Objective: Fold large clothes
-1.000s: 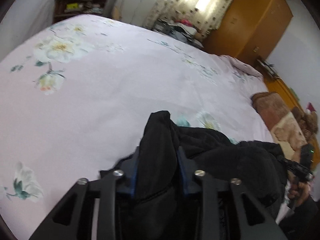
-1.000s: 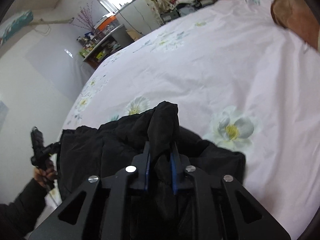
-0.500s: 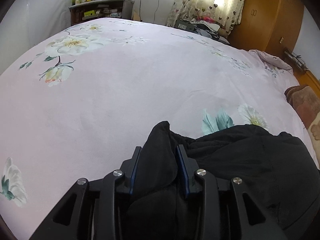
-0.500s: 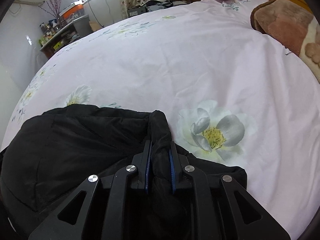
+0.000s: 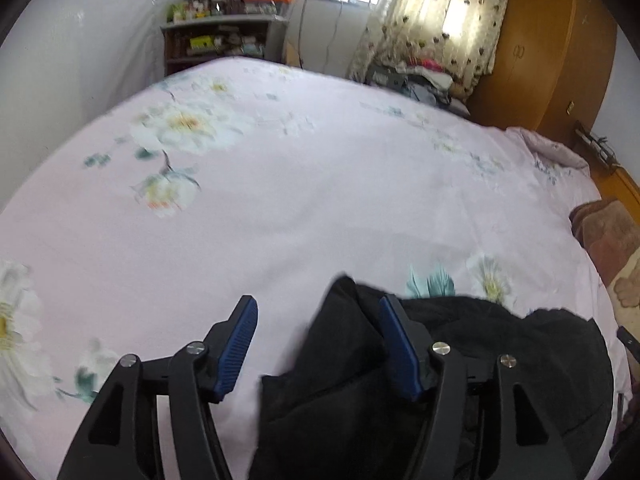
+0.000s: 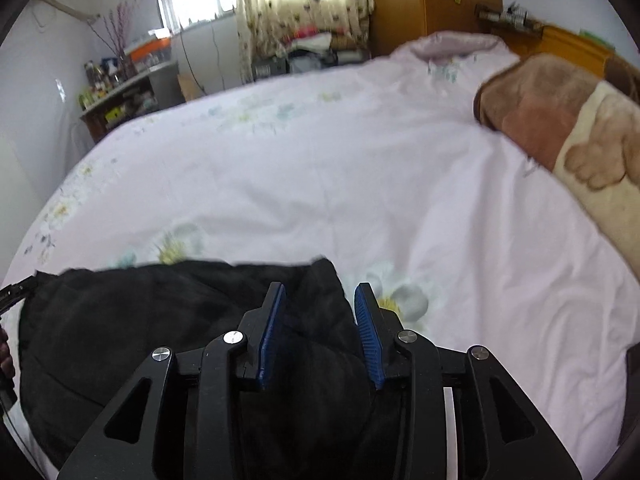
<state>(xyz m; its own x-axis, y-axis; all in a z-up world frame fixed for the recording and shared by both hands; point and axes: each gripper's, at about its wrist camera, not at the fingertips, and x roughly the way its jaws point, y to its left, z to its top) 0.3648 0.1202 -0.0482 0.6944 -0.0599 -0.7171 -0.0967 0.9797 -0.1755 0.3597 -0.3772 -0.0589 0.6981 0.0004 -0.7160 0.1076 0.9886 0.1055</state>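
I have one black padded garment (image 5: 460,360) lying in a bunched heap at the near edge of one pale pink bedsheet printed with white flowers (image 5: 300,208). I work it with two grippers, each with two blue ribbed pads.

On my left gripper (image 5: 316,332) the jaws are opening and already stand wide. A raised corner of the black cloth sits between them, leaning against the right pad, while the left pad (image 5: 236,344) is clear of it, with bare sheet showing in the gap. Nothing is pinched.

On my right gripper (image 6: 320,320) the jaws are opening too, at a narrower spread. A fold of the same garment (image 6: 160,320) rises between the pads; whether the cloth still brushes them I cannot tell, but they no longer squeeze it.

To the right I count one brown and cream plush blanket (image 6: 560,128). Across the room stand one orange-brown wooden wardrobe (image 5: 552,48), one cluttered shelf unit (image 5: 216,44) and one patterned curtain (image 5: 436,20) at the window.
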